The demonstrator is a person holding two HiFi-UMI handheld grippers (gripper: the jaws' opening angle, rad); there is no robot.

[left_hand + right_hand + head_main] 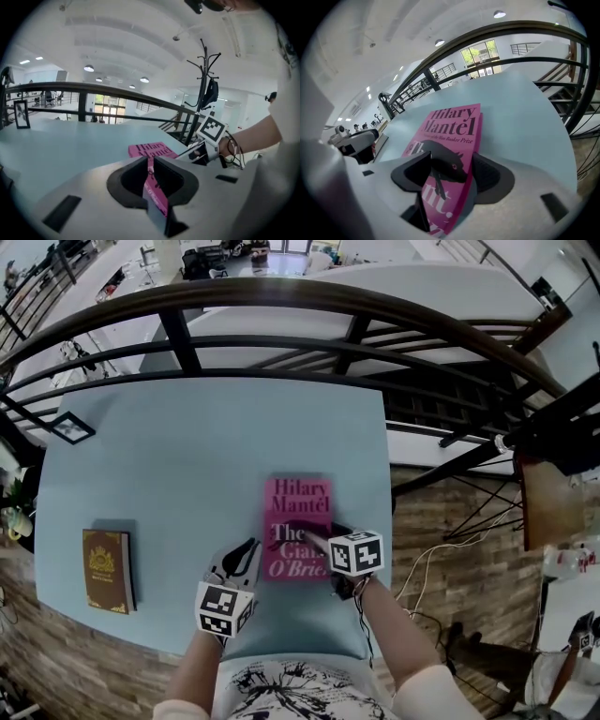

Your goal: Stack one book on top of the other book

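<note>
A pink paperback book (298, 507) (152, 151) (454, 126) lies flat near the front middle of the pale blue table (187, 456). A brown hardback book (106, 570) lies apart at the front left. My left gripper (255, 547) (150, 159) is shut, its tips at the pink book's lower left edge; the cover shows in the slit between its fingers. My right gripper (319, 532) (451, 159) stands open and wide astride the pink book's right side. One finger is over the cover, the other beside the edge.
A small framed picture (72, 427) stands at the table's far left corner. A dark curved railing (300, 296) runs behind the table, with a drop and stairs beyond. The table's right edge (388, 484) is close to the pink book.
</note>
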